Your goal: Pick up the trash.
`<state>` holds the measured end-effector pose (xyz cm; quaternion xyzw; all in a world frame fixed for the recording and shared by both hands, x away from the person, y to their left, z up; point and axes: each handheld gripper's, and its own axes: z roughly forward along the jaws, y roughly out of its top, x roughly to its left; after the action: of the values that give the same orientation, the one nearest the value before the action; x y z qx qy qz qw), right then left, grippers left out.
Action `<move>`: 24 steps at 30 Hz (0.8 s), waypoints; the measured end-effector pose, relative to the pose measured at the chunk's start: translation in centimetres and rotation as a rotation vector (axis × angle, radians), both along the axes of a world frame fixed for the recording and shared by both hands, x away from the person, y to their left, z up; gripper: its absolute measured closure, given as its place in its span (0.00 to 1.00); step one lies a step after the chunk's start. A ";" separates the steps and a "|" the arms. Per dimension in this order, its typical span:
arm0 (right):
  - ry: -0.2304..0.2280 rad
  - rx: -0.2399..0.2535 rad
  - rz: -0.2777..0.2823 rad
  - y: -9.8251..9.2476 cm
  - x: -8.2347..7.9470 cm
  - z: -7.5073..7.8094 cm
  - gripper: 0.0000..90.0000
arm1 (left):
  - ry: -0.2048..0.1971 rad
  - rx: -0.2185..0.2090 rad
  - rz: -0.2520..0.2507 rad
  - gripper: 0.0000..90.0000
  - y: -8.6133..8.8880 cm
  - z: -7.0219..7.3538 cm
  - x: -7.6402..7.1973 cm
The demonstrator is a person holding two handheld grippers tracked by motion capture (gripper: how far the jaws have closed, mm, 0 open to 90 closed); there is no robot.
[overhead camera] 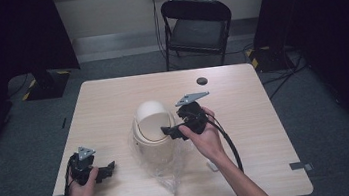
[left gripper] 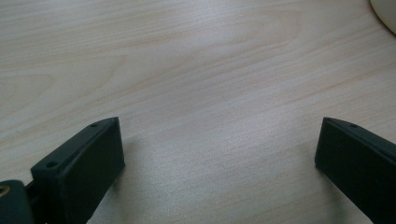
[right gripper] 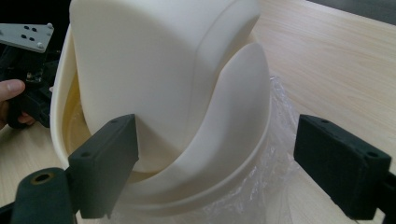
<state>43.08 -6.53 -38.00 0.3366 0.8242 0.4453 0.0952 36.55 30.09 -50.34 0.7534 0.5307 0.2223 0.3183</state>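
My right tongs (right gripper: 217, 163) gape wide at the bin's (overhead camera: 154, 143) swing lid (right gripper: 154, 70), mid-worktop (overhead camera: 112, 100); one jaw may jam it. Left tongs (left gripper: 219, 163), wide open, can't steady the bin.

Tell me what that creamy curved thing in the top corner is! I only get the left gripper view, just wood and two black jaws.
Observer: It's a cream plastic bin with a domed swing lid, standing in the middle of the light wooden table.
Operator: Is anything under it?
Observer: Yes, a crumpled clear plastic bag spreads out from its base toward the person.
Operator: Where's the other tool?
Observer: The right tool is up at the bin's lid, open and gripping nothing.
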 end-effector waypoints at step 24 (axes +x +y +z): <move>0.034 0.001 -0.031 1.4 2.3 -2.1 0.15 | 0.003 -0.003 0.011 0.00 -0.1 0.0 0.1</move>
<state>45.34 -5.14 -40.08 0.3569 0.8201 0.4385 0.0879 36.62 29.95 -50.35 0.7502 0.5358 0.2224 0.3174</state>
